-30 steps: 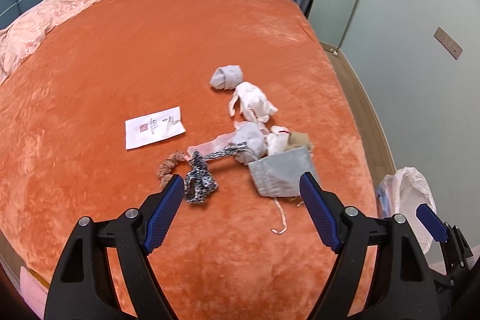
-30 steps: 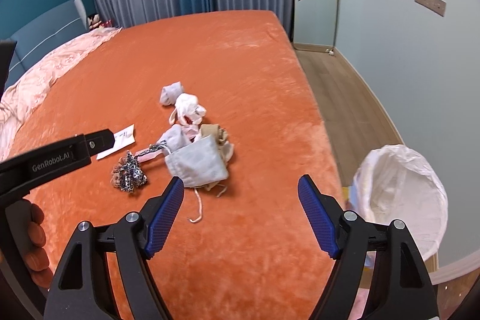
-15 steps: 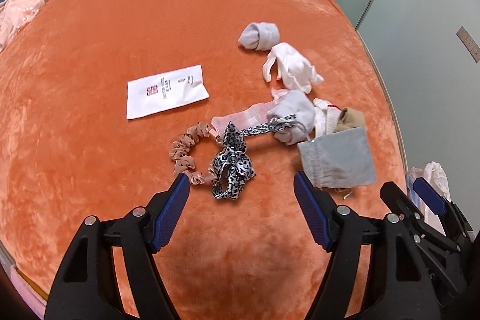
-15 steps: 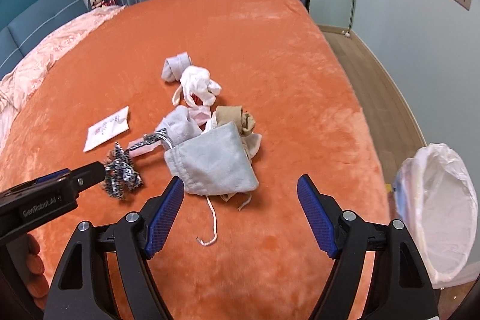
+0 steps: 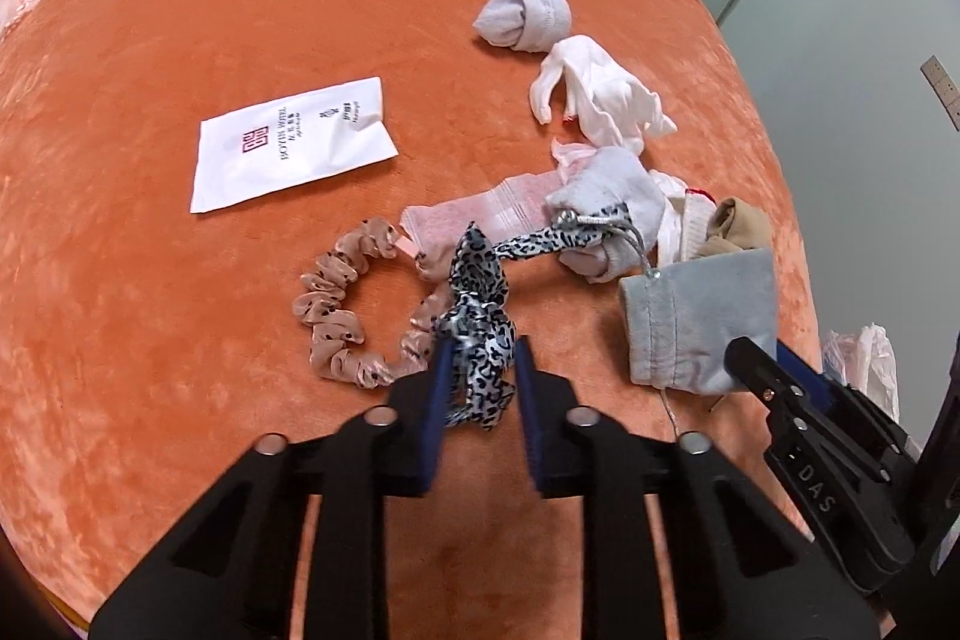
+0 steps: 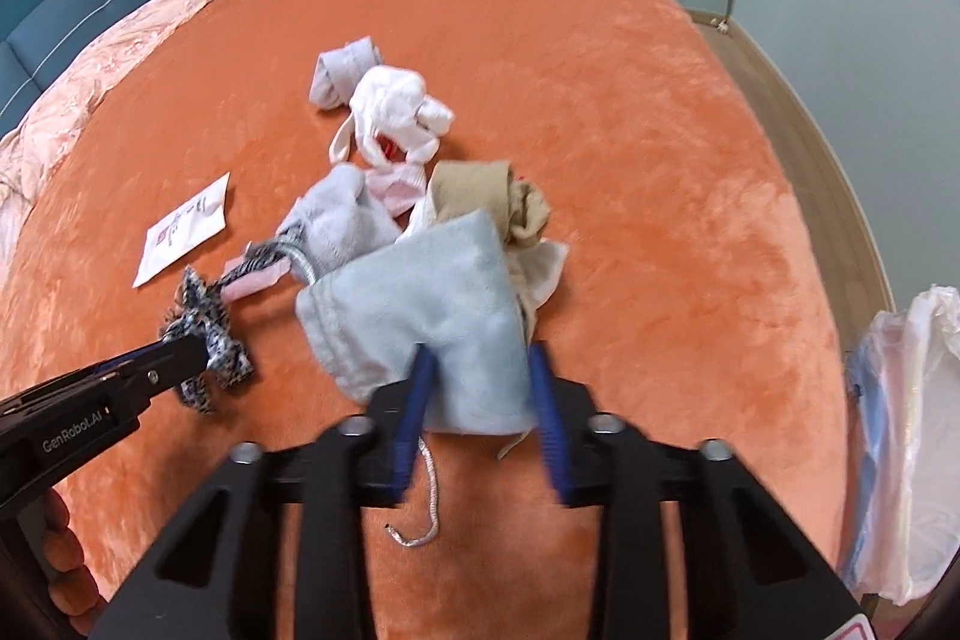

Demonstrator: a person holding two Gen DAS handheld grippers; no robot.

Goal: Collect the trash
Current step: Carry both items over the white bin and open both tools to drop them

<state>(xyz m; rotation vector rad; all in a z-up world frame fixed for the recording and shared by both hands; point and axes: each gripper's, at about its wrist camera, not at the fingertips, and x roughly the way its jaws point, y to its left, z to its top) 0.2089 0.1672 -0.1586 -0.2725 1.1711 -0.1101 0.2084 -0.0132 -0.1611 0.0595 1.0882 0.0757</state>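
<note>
1. on the orange bedspread (image 5: 180, 10), a loose heap of small items lies near the bed's right edge; both tools are down in it, so the step in hand looks like the pick-up.
2. the left gripper (image 5: 480, 376) has its blue pads narrowed onto the leopard-print hair tie (image 5: 480, 334), which fills the gap; it seems pinched, though its far strap trails off toward 1 o'clock under a grey sock (image 5: 612, 196).
3. the right gripper (image 6: 480, 388) has its pads pressed into the near end of the grey drawstring pouch (image 6: 414, 316), bunching the cloth between them; a white cord (image 6: 429, 496) dangles toward 6 o'clock.
4. a pink spotted scrunchie (image 5: 342, 304) touches the hair tie at 9 o'clock, and a white sachet (image 5: 288, 148) lies apart at 10 o'clock.
5. the lined bin (image 6: 906, 436) stands on the floor at 3 o'clock of the right tool.
6. next move, as i judge it: lift slowly, since the tangled strap may drag the sock or scrunchie, then carry toward the bin.
</note>
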